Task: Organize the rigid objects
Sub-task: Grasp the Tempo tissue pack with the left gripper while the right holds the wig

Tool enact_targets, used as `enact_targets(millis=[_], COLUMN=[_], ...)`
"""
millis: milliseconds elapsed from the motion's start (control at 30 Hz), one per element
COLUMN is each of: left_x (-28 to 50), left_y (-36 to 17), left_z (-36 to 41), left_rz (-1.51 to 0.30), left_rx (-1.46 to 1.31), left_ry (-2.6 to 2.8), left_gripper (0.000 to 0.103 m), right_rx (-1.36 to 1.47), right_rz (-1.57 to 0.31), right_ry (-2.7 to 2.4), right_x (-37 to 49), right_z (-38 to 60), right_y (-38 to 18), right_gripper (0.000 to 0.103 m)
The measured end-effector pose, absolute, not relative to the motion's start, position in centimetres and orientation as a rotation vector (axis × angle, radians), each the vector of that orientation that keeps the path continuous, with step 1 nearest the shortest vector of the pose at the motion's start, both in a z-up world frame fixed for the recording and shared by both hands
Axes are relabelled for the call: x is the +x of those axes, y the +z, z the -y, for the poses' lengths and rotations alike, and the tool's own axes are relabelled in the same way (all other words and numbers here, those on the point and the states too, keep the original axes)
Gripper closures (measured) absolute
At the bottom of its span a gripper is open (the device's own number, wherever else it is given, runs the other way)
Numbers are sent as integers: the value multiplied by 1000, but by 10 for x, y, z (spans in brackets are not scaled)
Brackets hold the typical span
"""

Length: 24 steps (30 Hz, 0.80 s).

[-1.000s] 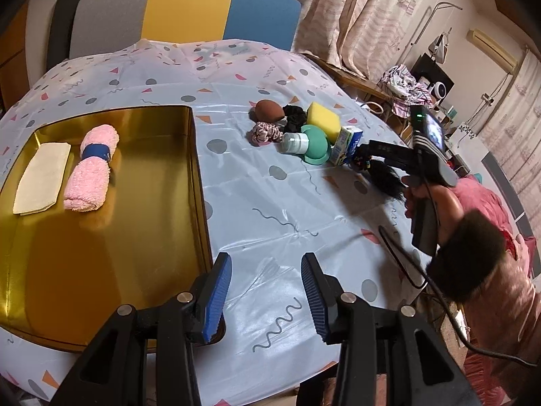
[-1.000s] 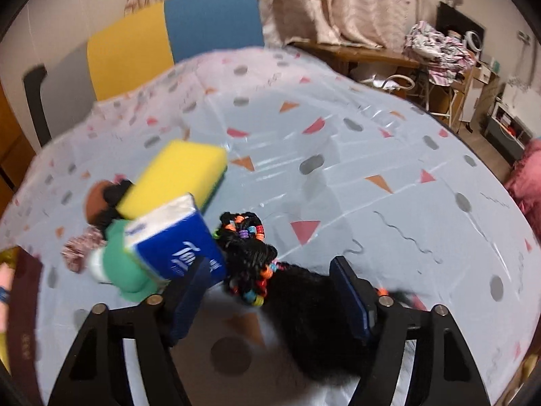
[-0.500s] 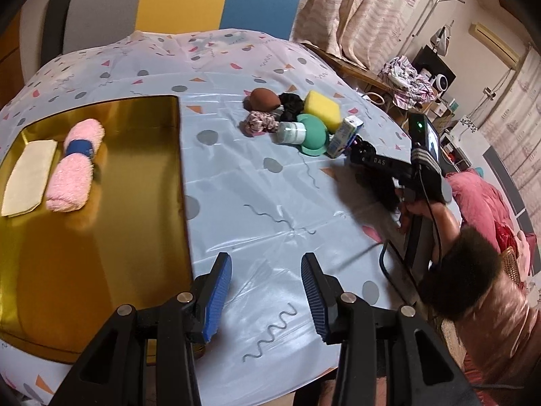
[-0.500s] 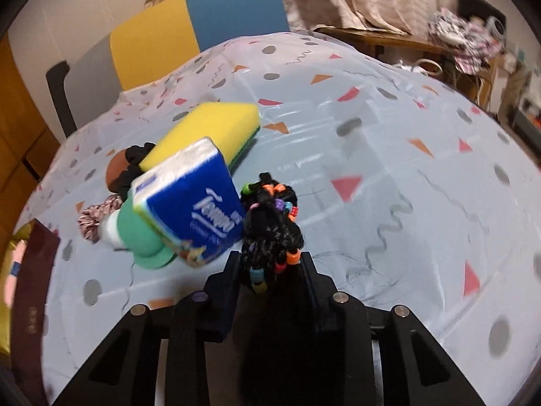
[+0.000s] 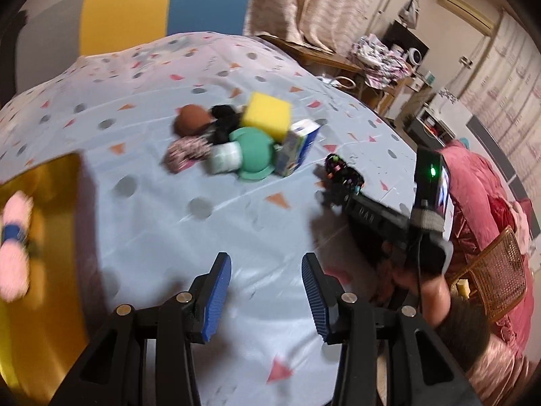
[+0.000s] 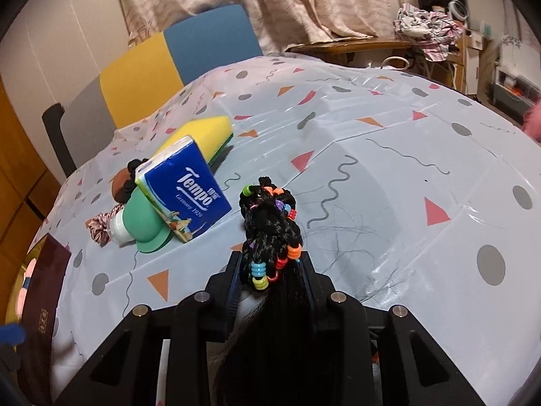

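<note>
My right gripper (image 6: 272, 270) is shut on a black hairpiece with coloured beads (image 6: 270, 230), lifted just off the patterned tablecloth; the same hairpiece (image 5: 341, 172) shows at the gripper's tip in the left wrist view. To its left lies a cluster: a blue tissue pack (image 6: 184, 193), a yellow sponge (image 6: 203, 135), a green cap-shaped piece (image 6: 145, 226) on a white bottle, a brown ball (image 5: 191, 123) and a patterned scrunchie (image 5: 184, 152). My left gripper (image 5: 267, 294) hangs open and empty over bare cloth near the table's front.
A gold tray (image 5: 37, 291) at the left holds a rolled pink towel (image 5: 13, 243) with a blue band. A grey, yellow and blue chair (image 6: 162, 67) stands behind the table. A person's arm (image 5: 439, 304) holds the right gripper; a wicker seat (image 5: 500, 284) is at the right.
The right gripper's jaws came together on the beaded hairpiece and raised it slightly. The left gripper swung right across the table, leaving most of the gold tray out of its view.
</note>
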<state>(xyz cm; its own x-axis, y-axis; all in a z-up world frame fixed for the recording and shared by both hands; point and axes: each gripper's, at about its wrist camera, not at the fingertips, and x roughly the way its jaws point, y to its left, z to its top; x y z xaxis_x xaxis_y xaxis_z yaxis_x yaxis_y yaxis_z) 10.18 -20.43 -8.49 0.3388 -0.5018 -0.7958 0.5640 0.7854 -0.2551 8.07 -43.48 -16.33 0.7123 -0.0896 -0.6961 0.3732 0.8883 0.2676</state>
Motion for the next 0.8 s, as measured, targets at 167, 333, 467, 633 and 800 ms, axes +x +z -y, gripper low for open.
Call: enact_targets(millis=[167, 333, 467, 633, 800], left_x=[138, 174, 194, 205, 209], left_y=[-88, -87, -86, -93, -104], left_z=[255, 294, 328, 359, 373], left_rz=[-1010, -1002, -971, -935, -922], left_rx=[106, 107, 164, 276, 367], left_ry=[-750, -733, -719, -712, -750], left_gripper=[59, 59, 59, 59, 67], right_rx=[457, 468, 473, 491, 496], right_rz=[-710, -694, -686, -675, -670], right_ry=[-260, -254, -251, -244, -245], right_x=[77, 76, 77, 75, 74], right_z=[442, 444, 445, 447, 447], right_y=[-167, -169, -171, -172, -173], right_gripper=[71, 71, 71, 71, 71])
